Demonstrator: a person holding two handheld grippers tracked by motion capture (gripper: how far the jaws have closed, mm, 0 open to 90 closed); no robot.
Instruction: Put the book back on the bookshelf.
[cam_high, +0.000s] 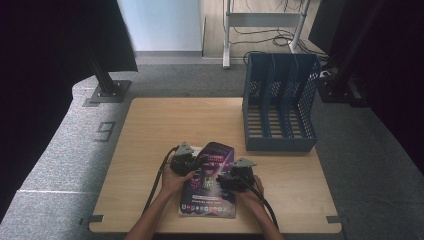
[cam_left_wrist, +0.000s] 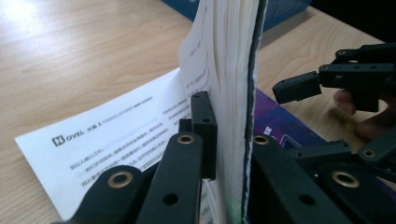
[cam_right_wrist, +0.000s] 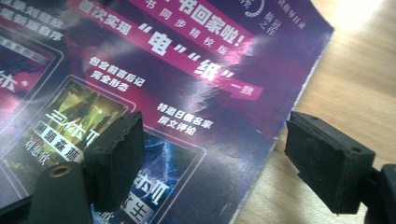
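Table (cam_high: 150, 150): light wood, seen whole in the high view, with grey carpet around it.
File rack (cam_high: 280, 102): blue, slotted, upright at the table's far right corner; the high view gives all of it, while the left gripper view catches only a blue strip (cam_left_wrist: 280, 11) behind the pages.
Magazine (cam_high: 212, 182): purple glossy cover, lying at the near middle of the table between the two hands. The high view shows it nearly flat, its left edge raised by the left gripper. The left gripper view shows that edge (cam_left_wrist: 233, 93) as a lifted stack of white pages standing on end, and one loose printed sheet (cam_left_wrist: 116, 140) lying on the wood. The right gripper view shows the cover (cam_right_wrist: 163, 93) close, with white and pink lettering and a creased right border.
Left gripper (cam_high: 182, 161): its jaws are clamped on the raised stack of pages (cam_left_wrist: 224, 154), one pad on each side.
Right gripper (cam_high: 237, 176): its jaws stand wide apart (cam_right_wrist: 233, 158), left pad (cam_right_wrist: 116, 154) over the cover, right pad over bare wood, gripping nothing; whether either pad touches cannot be told.
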